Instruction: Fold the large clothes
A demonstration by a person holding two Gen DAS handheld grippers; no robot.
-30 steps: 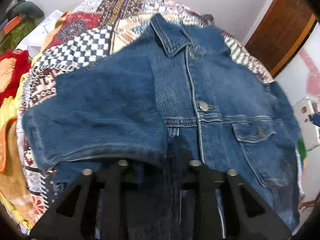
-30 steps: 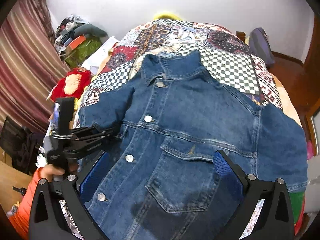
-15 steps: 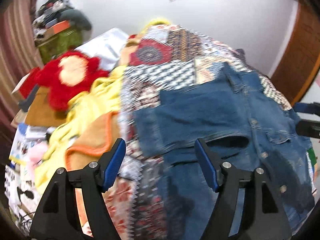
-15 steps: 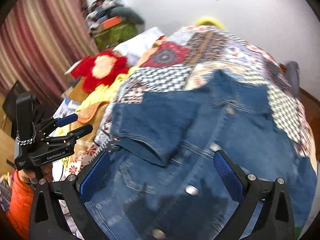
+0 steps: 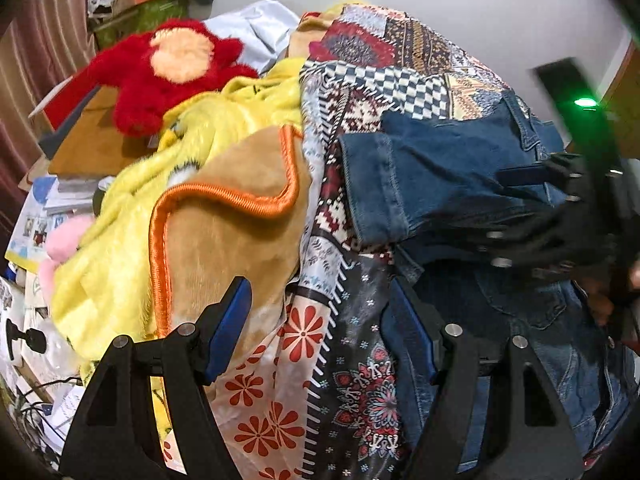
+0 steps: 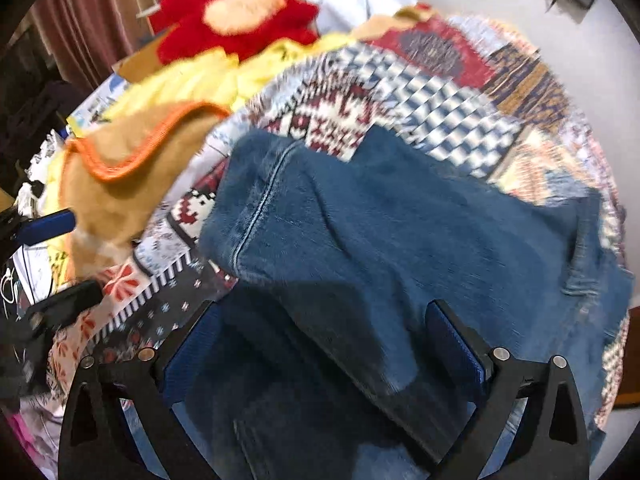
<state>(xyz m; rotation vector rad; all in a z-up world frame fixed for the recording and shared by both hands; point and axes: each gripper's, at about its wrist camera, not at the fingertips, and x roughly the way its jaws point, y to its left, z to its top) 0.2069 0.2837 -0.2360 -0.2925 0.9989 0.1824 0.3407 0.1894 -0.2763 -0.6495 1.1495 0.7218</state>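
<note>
Left wrist view: patchwork bedspread [image 5: 360,92] carries denim jacket [image 5: 440,168]; both grippers' fingers [image 5: 228,328] spread wide, empty.

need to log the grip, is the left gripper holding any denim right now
No, the left gripper stands open over the patchwork bedspread, with nothing between its pads.

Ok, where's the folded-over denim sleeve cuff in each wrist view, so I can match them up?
Left wrist: the sleeve cuff lies right of centre, above the left gripper.
Right wrist: the cuff is left of centre, above the right gripper.
Shared landmark: the red plush toy, upper left in both.
</note>
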